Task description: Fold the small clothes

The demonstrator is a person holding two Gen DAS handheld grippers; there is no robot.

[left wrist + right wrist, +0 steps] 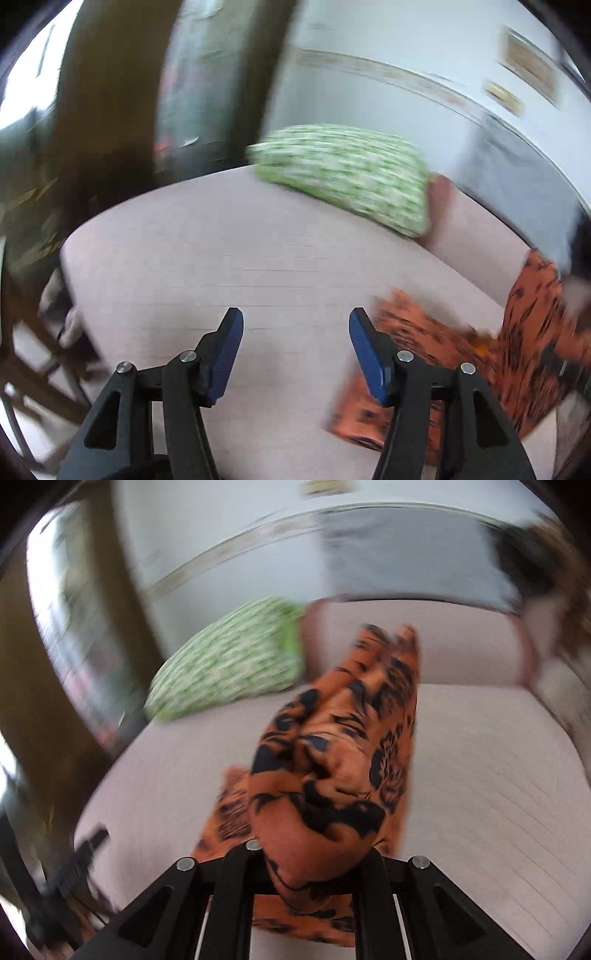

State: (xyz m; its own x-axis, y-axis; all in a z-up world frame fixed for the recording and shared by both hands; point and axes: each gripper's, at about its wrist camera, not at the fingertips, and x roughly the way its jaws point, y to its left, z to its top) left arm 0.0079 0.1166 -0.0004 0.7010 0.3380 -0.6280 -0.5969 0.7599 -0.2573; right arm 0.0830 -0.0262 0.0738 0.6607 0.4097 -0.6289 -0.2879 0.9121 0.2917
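Right gripper [314,853] is clamped on a bunch of the orange cloth with black print [332,760], and from my seat I see the fabric humped up over the closed jaws and trailing forward and down to the pale bed [480,775], so most of its weight hangs or drags rather than lies flat. My left gripper [295,332] stands half open with nothing between its blue pads [225,350]; the same orange cloth [517,350] lies just to its right, rumpled, one end raised toward the edge of that view. Both views are smeared, so I cannot make out what kind of garment it is or find a hem or corner. A green checked pillow [343,177] sits at the far side of the bed, well apart from the cloth. I judge the fold has barely begun: the piece is picked up but not spread, no crease is laid. What remains is to catch a second edge with the left, stretch it flat, and fold it over.
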